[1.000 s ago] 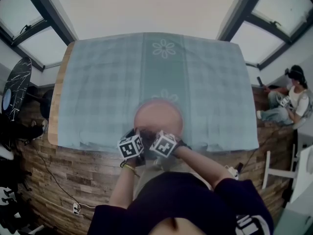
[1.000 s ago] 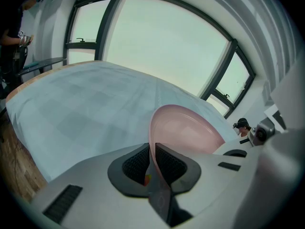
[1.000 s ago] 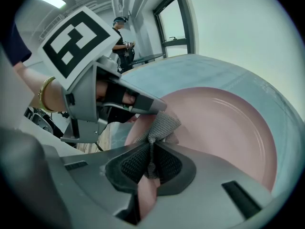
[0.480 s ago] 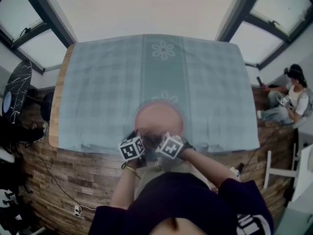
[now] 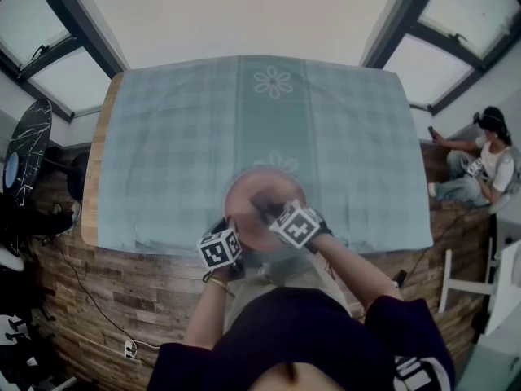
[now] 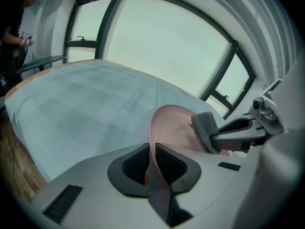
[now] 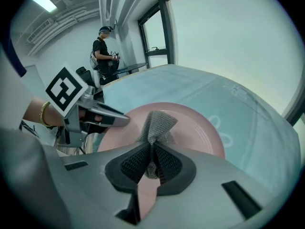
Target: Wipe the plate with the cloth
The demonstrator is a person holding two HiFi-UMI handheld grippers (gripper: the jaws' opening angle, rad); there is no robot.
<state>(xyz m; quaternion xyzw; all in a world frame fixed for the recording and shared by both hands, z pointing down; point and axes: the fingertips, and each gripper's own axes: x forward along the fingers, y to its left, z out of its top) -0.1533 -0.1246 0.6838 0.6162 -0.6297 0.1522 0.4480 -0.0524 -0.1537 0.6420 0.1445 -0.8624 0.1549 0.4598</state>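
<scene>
A pink plate [image 5: 281,190] rests on the tablecloth near the table's front edge. My left gripper [image 5: 232,225] is shut on the plate's near rim; in the left gripper view the rim [image 6: 151,152] runs between the two black pads. My right gripper [image 5: 266,209] reaches over the plate's middle and is shut on a grey knitted cloth [image 7: 157,124]. The cloth's free end lies against the plate's face [image 7: 200,130]. The left gripper view shows the cloth [image 6: 205,128] against the plate's inside, with the right gripper's jaws behind it. In the right gripper view the left gripper [image 7: 97,117] sits at the plate's left rim.
A pale blue checked tablecloth [image 5: 171,137] with a flower pattern [image 5: 273,81] covers the table; a wooden edge [image 5: 91,177] shows at the left. A person sits on the floor at the far right [image 5: 480,169]. Another person [image 7: 105,46] stands beyond the table.
My right gripper has moved with the cloth from the plate's near rim up and to the right, over the plate's middle. The left gripper and the plate stayed put.
</scene>
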